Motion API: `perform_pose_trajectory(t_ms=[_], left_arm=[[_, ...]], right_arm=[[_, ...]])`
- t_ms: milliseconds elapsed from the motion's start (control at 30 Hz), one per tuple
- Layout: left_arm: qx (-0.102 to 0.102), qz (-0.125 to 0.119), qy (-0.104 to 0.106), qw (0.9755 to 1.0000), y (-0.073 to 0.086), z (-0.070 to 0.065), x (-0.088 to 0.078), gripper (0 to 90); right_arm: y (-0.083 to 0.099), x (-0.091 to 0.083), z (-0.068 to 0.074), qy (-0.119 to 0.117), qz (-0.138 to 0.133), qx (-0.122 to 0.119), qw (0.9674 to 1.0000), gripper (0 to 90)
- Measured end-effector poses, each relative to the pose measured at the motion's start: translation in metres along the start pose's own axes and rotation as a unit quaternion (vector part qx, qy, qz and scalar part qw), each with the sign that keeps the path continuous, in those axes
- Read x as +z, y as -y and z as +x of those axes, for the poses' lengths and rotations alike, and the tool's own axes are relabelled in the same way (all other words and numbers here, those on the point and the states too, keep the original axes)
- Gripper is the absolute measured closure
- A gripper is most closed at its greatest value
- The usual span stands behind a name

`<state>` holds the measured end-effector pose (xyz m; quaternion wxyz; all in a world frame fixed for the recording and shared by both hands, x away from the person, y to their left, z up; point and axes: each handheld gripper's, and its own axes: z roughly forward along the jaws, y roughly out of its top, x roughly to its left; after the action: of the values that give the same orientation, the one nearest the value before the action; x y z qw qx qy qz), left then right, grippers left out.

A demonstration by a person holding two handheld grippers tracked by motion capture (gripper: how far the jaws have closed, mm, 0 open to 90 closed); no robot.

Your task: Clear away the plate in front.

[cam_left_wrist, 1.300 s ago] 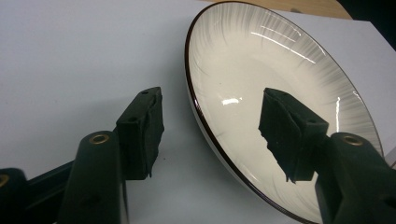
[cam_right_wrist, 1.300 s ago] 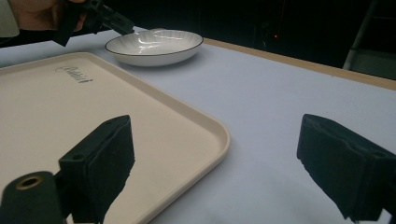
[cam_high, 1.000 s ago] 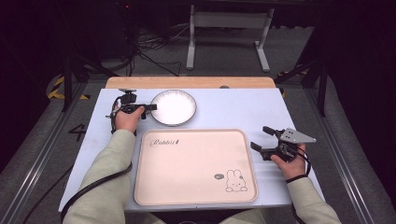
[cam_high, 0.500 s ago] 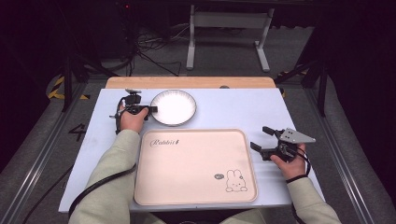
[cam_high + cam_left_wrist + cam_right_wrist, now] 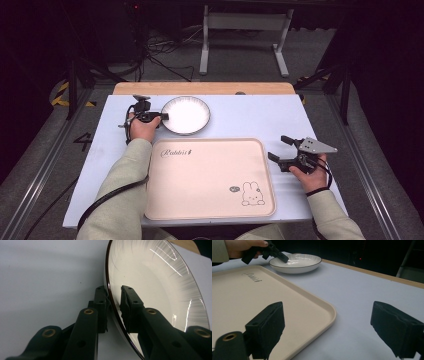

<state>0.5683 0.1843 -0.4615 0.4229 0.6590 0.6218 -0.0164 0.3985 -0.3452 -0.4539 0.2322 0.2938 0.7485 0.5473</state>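
Left tongs (image 5: 113,307) clamp the dark-edged rim of a round, glossy, ribbed white plate (image 5: 186,115). Right tongs (image 5: 332,332) gape beside a smooth beige rounded-corner tray (image 5: 210,200) on the pale worktop (image 5: 260,117).

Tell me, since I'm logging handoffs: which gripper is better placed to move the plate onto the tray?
Left. The left gripper already has its jaws astride the white plate rim, while the right gripper sits open beside the pink tray, far from the plate.
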Motion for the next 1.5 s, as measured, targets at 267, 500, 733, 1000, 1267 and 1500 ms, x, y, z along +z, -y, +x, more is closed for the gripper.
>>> perform_pose_trajectory(t_ms=[267, 500, 733, 1000, 1267, 1500], left_arm=[[-0.038, 0.009, -0.017, 0.9991, -0.005, -0.004, -0.003, 80.6], [-0.037, -0.016, -0.028, 0.9988, -0.004, -0.011, -0.006, 82.6], [-0.020, -0.047, -0.029, 0.9983, -0.008, -0.027, -0.012, 85.1], [-0.008, -0.054, -0.024, 0.9982, -0.015, -0.037, -0.019, 83.5], [0.011, -0.056, -0.012, 0.9983, -0.022, -0.050, -0.036, 83.4], [0.062, -0.059, 0.004, 0.9964, -0.023, -0.069, -0.055, 83.1]], right_arm=[[0.000, 0.000, 0.000, 0.001, 0.000, 0.002, 1.0000, 12.3], [0.000, -0.001, -0.001, 0.002, -0.003, 0.004, 1.0000, 12.9], [0.000, -0.001, -0.001, 0.003, -0.004, 0.006, 1.0000, 13.4], [0.000, -0.001, 0.000, 0.003, -0.001, 0.000, 1.0000, 14.0], [0.000, -0.001, 0.000, 0.003, -0.001, 0.000, 1.0000, 14.7], [0.000, -0.001, 0.000, 0.003, -0.002, -0.001, 1.0000, 14.6]])
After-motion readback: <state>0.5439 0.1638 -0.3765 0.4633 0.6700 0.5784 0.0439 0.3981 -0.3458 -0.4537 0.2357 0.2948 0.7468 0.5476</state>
